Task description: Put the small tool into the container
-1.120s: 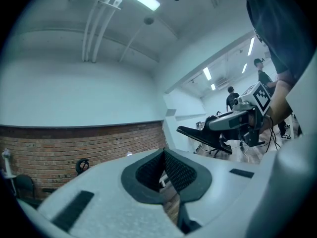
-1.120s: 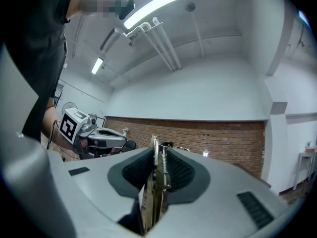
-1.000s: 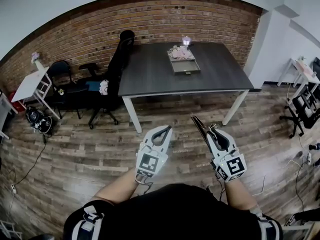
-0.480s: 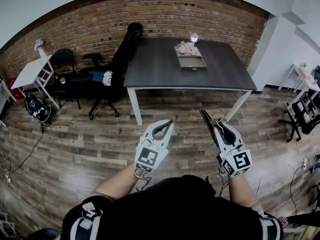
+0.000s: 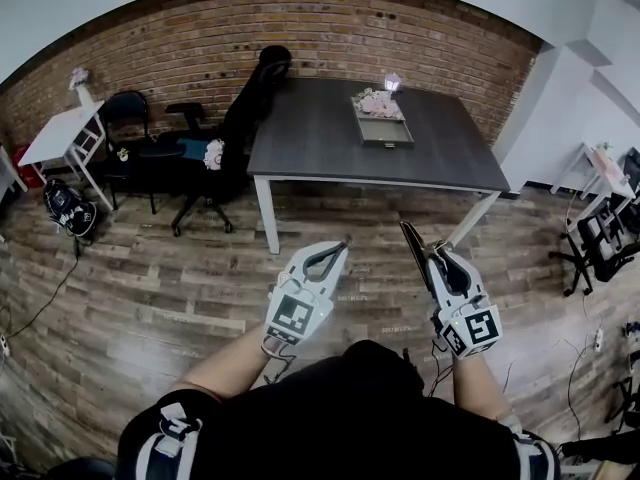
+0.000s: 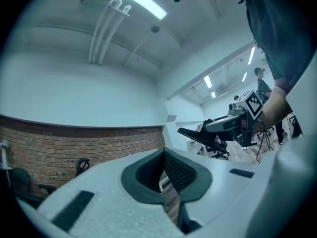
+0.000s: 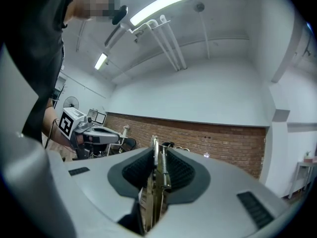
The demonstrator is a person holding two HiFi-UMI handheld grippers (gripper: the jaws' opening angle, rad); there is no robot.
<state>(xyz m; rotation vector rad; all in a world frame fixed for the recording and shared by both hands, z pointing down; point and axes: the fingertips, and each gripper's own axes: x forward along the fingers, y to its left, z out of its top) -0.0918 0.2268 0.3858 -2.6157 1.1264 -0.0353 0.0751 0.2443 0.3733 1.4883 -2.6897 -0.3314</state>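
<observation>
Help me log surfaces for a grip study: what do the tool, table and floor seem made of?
Tool: metal, shiny brass-toned, with a coil spring showing. Table: matte dark-grey top, probably laminate; white legs, perhaps painted metal. Floor: wood-grain planks, real wood or vinyl unclear.

— What stands against the brick wall (image 5: 200, 43)?
— A dark table (image 5: 310, 143) on white legs, with a tall black office chair (image 5: 240, 118) drawn up at its left end.
— And further left?
— A second black chair (image 5: 125, 113), then a small white table (image 5: 55, 136) (something pale stands on its far corner, too small to name). A black backpack (image 5: 68, 208) lies on the wood-plank floor (image 5: 150, 288) just in front of it, and a thin cable (image 5: 50, 298) trails away from there.
— The right side?
— A white desk (image 5: 600, 158) by the white wall, and a dark wheeled chair (image 5: 600, 233) near it.
</observation>
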